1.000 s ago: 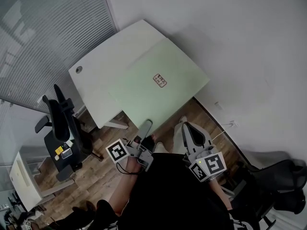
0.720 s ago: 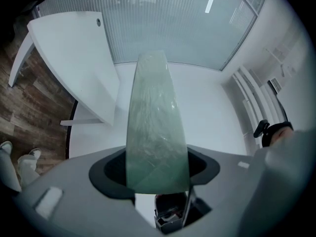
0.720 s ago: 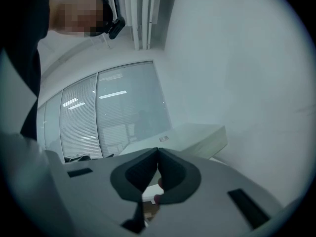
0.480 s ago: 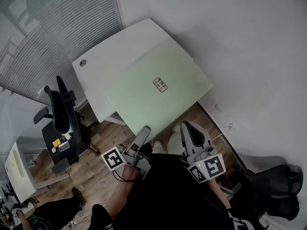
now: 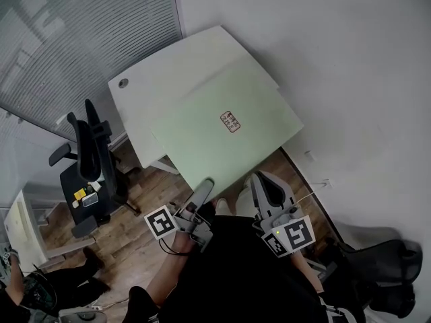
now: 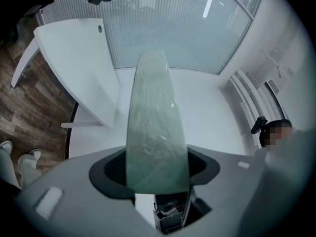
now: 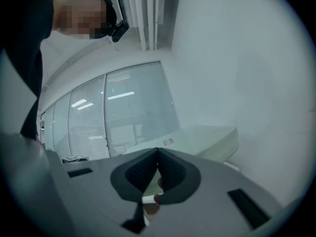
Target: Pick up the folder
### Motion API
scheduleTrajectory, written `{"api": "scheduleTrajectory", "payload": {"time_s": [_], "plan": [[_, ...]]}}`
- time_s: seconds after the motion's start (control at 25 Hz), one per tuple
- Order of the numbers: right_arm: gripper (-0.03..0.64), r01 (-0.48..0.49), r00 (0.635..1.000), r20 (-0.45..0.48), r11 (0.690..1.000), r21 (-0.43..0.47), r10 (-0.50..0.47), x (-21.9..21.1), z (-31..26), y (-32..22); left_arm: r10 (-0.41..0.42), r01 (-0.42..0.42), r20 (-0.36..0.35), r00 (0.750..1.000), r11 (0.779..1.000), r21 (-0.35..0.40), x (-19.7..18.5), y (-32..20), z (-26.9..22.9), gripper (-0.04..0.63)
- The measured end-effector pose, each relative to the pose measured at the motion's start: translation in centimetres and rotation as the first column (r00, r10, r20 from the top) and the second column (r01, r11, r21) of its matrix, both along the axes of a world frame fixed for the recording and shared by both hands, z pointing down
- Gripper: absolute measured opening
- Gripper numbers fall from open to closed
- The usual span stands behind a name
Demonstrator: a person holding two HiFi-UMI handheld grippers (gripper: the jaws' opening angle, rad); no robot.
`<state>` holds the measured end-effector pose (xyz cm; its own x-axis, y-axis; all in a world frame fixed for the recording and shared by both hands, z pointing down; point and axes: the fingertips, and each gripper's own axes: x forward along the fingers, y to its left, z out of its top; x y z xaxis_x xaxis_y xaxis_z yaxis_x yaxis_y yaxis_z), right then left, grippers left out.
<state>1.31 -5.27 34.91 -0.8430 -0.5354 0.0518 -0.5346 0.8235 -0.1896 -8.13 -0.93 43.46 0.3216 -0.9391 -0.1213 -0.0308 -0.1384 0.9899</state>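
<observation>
Grasping the folder [image 5: 215, 136] by its near corner with the left gripper [image 5: 205, 186]. Reading in the left gripper view a translucent green sheet, nearly edge-on, standing between jaws that are closed on it. Holding it out flat and roughly level in front of the body.

Seeing it in the head view as a pale green sheet overlapping the near right corner of the white desk [image 5: 138, 113], with 1 small label [image 5: 230, 121] facing up near its middle. Not resolving whether its far edge is touching the desktop.

Holding the right gripper [image 5: 258, 179] just beside the folder's near right edge, with jaws clenched together on nothing, per the right gripper view.

Showing 1 marker cube on each gripper: the left cube [image 5: 161, 222], the right cube [image 5: 294, 234].

Noting 1 round cable hole [image 5: 123, 83] near the desk's left corner. Noting 1 black office chair [image 5: 87, 160] on the wood floor [image 5: 135, 237] off the desk's left edge, well apart from the folder. Noting a glass partition [image 5: 81, 32] with blinds beyond the desk's far left edge and a plain white wall [image 5: 350, 73] along its right edge.
</observation>
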Motion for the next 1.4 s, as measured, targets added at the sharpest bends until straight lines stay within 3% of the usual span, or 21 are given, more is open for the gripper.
{"api": "scheduleTrajectory", "payload": {"time_s": [0.88, 1.4], "plan": [[-0.002, 0.075, 0.997, -0.026, 0.997, -0.008, -0.075, -1.4, 0.4, 0.6, -0.047, 0.047, 0.007, 0.999, 0.999, -0.021, -0.5, 0.8, 0.1, 0.284], [-0.002, 0.049, 0.998, -0.043, 0.999, -0.024, -0.05, -1.4, 0.7, -0.2, -0.01, 0.01, -0.006, 1.0, 0.999, -0.035, -0.2, 0.0, 0.4, 0.284]]}}
